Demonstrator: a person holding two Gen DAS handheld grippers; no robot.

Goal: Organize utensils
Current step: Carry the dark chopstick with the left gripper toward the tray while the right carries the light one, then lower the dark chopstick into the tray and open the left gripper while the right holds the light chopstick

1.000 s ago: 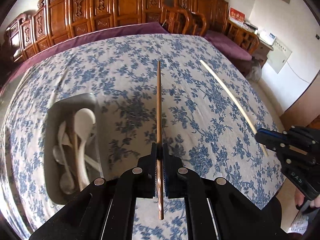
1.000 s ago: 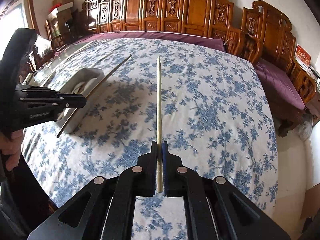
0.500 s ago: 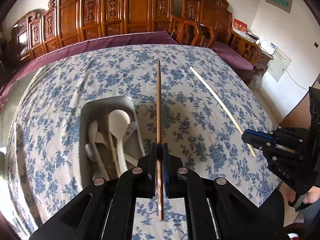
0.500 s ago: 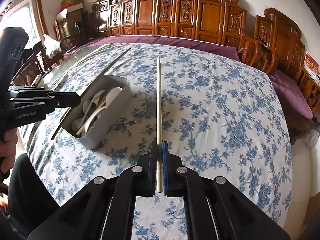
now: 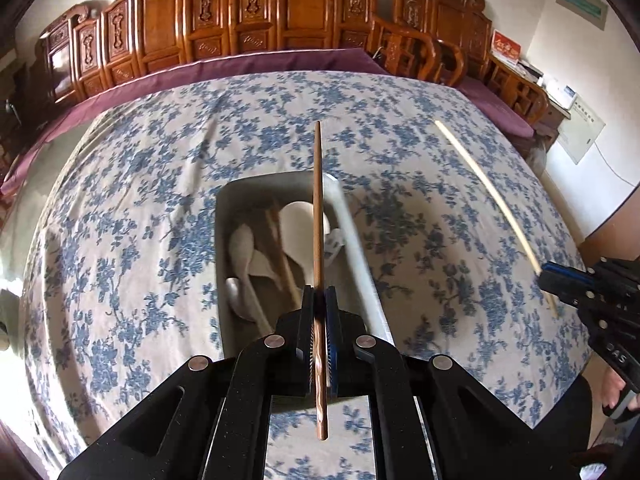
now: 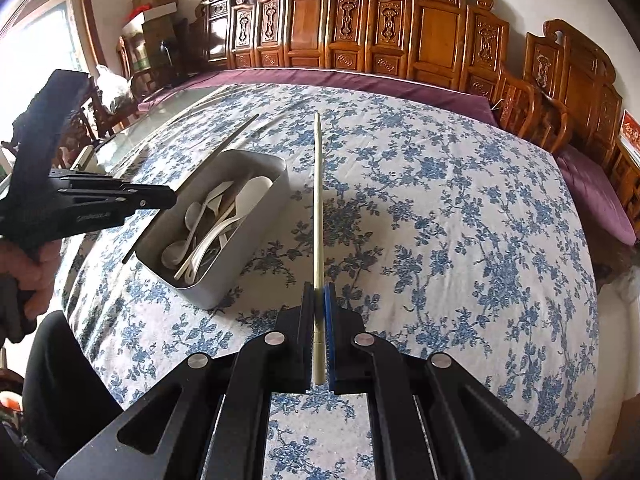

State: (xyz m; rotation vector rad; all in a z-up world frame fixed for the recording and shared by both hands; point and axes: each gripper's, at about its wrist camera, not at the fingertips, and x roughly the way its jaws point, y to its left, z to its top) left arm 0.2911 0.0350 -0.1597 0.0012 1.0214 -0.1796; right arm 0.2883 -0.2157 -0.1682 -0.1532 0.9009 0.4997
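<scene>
Two chopsticks ride clenched in our jaws: the left gripper (image 5: pixel 319 300) aims its brown chopstick (image 5: pixel 318 216) lengthwise over the metal tray (image 6: pixel 262 210) of spoons (image 6: pixel 240 204). The right gripper (image 6: pixel 318 300) holds the pale chopstick (image 6: pixel 317 208) above the surface (image 6: pixel 440 220), beside the tray.

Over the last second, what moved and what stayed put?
The left tongs carried the brown chopstick sideways, from over bare cloth to above the metal tray of white spoons. The right tongs also closed in on the tray with the pale chopstick. Nothing grasped or released: both stay clamped, tray and tablecloth unmoved.
</scene>
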